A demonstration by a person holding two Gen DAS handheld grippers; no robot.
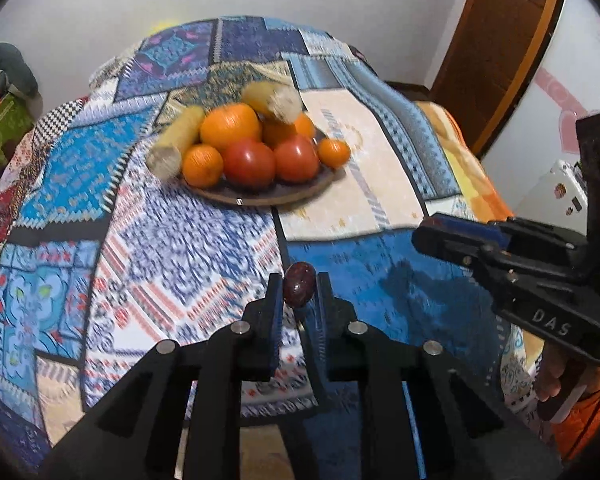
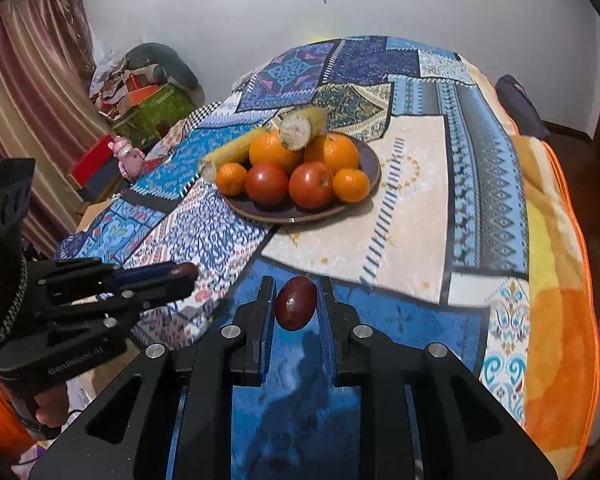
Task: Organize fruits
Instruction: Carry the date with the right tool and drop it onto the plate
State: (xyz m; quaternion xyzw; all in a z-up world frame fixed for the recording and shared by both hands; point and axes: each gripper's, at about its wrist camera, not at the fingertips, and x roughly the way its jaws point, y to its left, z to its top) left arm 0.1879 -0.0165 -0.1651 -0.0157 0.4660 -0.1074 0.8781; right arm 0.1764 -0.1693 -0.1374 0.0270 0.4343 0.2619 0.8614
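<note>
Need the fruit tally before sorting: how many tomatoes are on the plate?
2. Both tomatoes sit side by side at the plate's near edge: left one, right one, flanked by small oranges. Others may be hidden behind the pile.

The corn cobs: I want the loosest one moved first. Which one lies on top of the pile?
The far cob rests on the two big oranges, cut end toward the right camera. The other cob lies low along the plate's left edge.
</note>
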